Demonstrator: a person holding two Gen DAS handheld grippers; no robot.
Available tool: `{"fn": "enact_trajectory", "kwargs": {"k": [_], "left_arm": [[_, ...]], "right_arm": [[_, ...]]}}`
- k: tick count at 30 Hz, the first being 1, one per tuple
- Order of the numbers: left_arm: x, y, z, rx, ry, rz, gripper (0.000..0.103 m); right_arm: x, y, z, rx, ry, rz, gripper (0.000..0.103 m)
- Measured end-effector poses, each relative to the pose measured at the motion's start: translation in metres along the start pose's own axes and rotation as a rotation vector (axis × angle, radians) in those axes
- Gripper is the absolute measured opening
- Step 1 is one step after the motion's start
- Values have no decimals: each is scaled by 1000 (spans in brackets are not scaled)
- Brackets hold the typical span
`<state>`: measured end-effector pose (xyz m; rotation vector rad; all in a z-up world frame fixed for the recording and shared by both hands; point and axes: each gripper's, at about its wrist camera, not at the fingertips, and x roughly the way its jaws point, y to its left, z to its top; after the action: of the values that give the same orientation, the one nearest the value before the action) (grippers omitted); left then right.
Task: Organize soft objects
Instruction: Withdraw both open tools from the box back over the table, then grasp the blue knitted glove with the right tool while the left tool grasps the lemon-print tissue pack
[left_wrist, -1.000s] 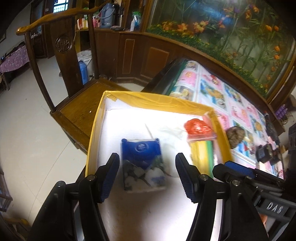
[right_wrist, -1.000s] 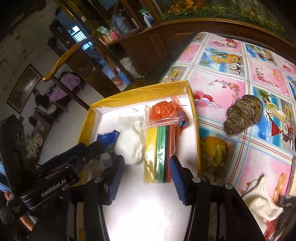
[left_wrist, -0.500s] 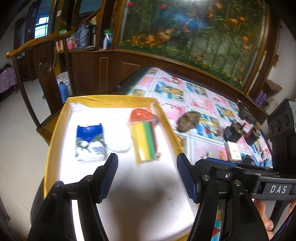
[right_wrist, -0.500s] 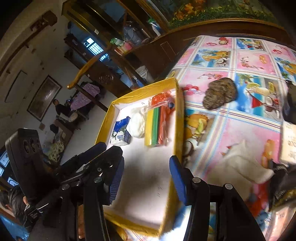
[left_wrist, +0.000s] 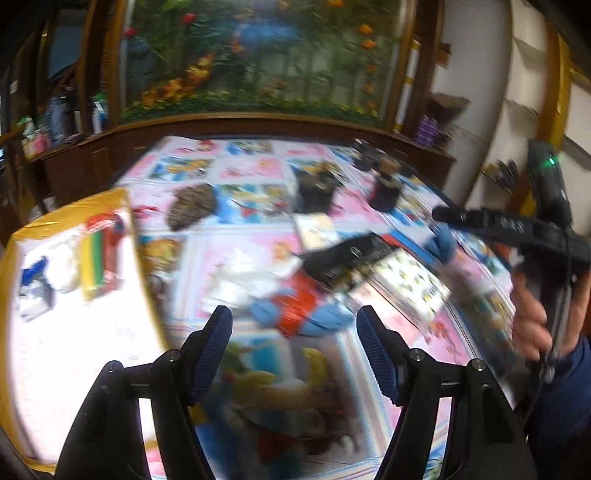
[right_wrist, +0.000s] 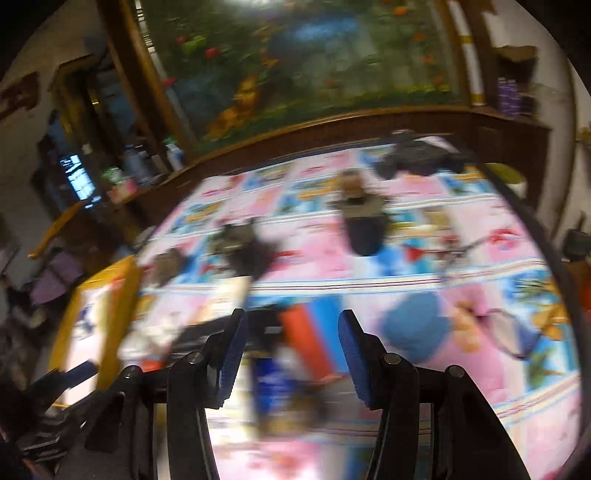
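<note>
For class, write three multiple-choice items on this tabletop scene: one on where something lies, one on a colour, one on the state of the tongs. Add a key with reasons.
1. Where does the yellow-rimmed box sit in the left wrist view?
A. left of the left tongs
B. right of them
C. on the wall shelf

2. What colour are the pads of the tongs?
A. red
B. blue
C. green

3. What are the right tongs doing?
A. shut on a cloth
B. open, holding nothing
C. out of view

Key: 1 A, the box fills the left edge. 2 B, ribbed blue pads show. 3 B, the pads stand apart with the tablecloth visible between them.
</note>
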<state>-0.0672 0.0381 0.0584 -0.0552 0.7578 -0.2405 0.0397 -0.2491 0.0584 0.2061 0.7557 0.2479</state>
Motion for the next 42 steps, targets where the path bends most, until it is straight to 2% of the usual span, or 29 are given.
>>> {"fn": "enact_trajectory", "kwargs": {"k": [2, 5, 10, 13, 16, 18, 19, 21, 25, 27, 29, 31, 35, 38, 40, 42], "left_arm": [[12, -12, -7, 35, 26, -2, 69], [21, -16, -13, 47, 52, -12, 69], [21, -9, -15, 24, 53, -46, 69], [22, -10, -15, 33, 55, -67, 69], [23, -9, -15, 29, 59, -87, 69], [22, -6, -15, 12, 58, -98, 69], [22, -4, -15, 1, 60, -99, 69], [21, -1, -15, -12, 61, -100, 69], [20, 0, -15, -25, 64, -99, 69], [18, 0, -15, -27, 60, -98, 69], [18, -1, -15, -25, 61, -91, 69], [18, -1, -13, -28, 68, -75, 69], [11, 3, -9, -31, 64, -53, 69], [5, 7, -6, -34, 57, -29, 69], [2, 9, -4, -37, 56, -21, 69], [1, 7, -4, -33, 61, -21, 71]], "right_arm": [[5, -17, -3, 21, 14, -47, 54], [11, -28, -1, 30, 35, -65, 54], [18, -27, 1, -31, 35, -177, 54], [36, -32, 2, -65, 85, -164, 54], [54, -31, 4, -134, 119, -217, 55], [61, -37, 4, -120, 143, -255, 49], [63, -39, 3, -112, 162, -258, 33], [60, -41, 2, -94, 155, -258, 32], [38, -40, 3, -22, 109, -158, 31], [28, -33, 1, 6, 107, -10, 31], [21, -18, -2, 2, 101, 94, 31], [15, 0, -5, -60, 90, 139, 31], [21, 32, -20, -184, 124, 115, 31], [19, 60, -34, -298, 110, 115, 31], [18, 76, -44, -358, 133, 182, 31], [15, 91, -54, -389, 179, 317, 32]]}}
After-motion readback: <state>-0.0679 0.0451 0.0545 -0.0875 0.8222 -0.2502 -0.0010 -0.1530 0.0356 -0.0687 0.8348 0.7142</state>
